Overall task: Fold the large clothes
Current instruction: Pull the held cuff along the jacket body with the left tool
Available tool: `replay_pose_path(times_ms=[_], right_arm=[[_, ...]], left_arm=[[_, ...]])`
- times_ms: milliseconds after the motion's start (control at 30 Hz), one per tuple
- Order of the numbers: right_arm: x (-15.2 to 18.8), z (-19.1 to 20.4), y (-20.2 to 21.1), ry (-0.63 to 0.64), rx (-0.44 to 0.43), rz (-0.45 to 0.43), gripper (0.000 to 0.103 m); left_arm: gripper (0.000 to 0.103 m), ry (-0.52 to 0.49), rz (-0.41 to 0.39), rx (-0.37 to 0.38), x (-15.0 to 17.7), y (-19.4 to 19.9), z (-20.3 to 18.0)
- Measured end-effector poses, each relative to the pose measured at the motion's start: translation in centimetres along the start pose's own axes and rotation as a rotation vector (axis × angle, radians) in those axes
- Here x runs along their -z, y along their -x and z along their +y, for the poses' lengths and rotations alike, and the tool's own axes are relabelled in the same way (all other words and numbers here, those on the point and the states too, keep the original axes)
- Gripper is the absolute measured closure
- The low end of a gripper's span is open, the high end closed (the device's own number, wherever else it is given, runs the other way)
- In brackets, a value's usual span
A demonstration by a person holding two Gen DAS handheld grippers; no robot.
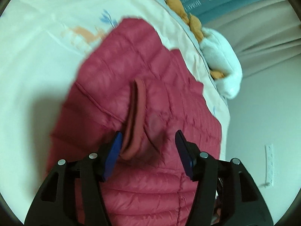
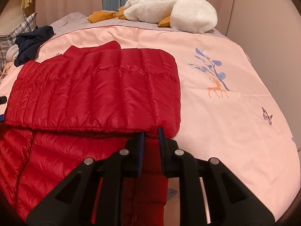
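Red quilted jacket (image 2: 94, 94) is spread on the pale printed bedsheet (image 2: 216, 113), with 1 portion already folded over the rest so that its stitched edge runs across the right wrist view. That edge is pinched near its right end by the right gripper (image 2: 151, 133), whose fingers are drawn close together on the seam. The left gripper (image 1: 148, 143) is held over a cuff (image 1: 135, 116), which stands up from the jacket between the blue pads; the fingers are spread apart and neither pad is seen to press on it, so the cuff appears to be released.

For the step in hand, judged to be the laying of the sleeve onto the body, the cuff should be set flat rather than left standing on edge, and the puffy filling should be pressed down so the fold is not sprung open. The pinched edge should be kept taut and level while the layers are squared.

In the right wrist view the folded panel's long axis is seen running left to right across the bed, its quilting channels running away from the camera toward the white plush goose (image 2: 169, 9) at the far edge. In the left wrist view the cuff's long axis is seen running away from the gripper, its open mouth turned upward. A dark garment (image 2: 32, 43) lies well apart at the left.
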State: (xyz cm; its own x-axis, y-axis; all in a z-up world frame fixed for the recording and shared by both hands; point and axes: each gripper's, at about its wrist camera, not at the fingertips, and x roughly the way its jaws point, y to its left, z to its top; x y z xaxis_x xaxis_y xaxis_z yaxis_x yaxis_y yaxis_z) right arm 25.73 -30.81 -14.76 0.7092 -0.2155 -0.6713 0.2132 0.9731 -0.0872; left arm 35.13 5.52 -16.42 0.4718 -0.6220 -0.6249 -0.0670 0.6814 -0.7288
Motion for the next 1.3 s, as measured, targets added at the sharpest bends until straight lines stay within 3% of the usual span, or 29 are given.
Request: replay_pose_path(times_ms=[200,233,300,433,633,800,1300], right_arm=[[0.1,0.1,-0.1,0.002,-0.002,0.001,0.086],[0.2,0.1,-0.1,0.003,-0.001,0.0,0.087],[0.2,0.2,-0.1,0.008,-0.002,-0.004,0.088],[0.3,0.6,0.2,0.018,0.007,-0.023,0.09],[-0.3,1.1,1.5,0.024,-0.012,-0.064,0.093],[-0.3,1.8,1.5,0.032,-0.027,-0.061,0.093],[0.0,2.4,0.1,0.055,-0.025,-0.01,0.092]], left_arm=[[0.046,0.025,0.01,0.016,0.7,-1.4,0.3],[0.05,0.024,-0.005,0.007,0.7,-1.2,0.3],[0.078,0.007,-0.013,-0.015,0.7,-1.1,0.2],[0.088,-0.075,-0.065,-0.077,0.8,-0.2,-1.3],[0.089,-0.187,-0.198,-0.189,0.6,2.2,-4.2],[0.089,-0.233,-0.242,-0.251,0.3,3.0,-4.7],[0.089,-0.223,-0.189,-0.329,0.2,1.1,-2.4]])
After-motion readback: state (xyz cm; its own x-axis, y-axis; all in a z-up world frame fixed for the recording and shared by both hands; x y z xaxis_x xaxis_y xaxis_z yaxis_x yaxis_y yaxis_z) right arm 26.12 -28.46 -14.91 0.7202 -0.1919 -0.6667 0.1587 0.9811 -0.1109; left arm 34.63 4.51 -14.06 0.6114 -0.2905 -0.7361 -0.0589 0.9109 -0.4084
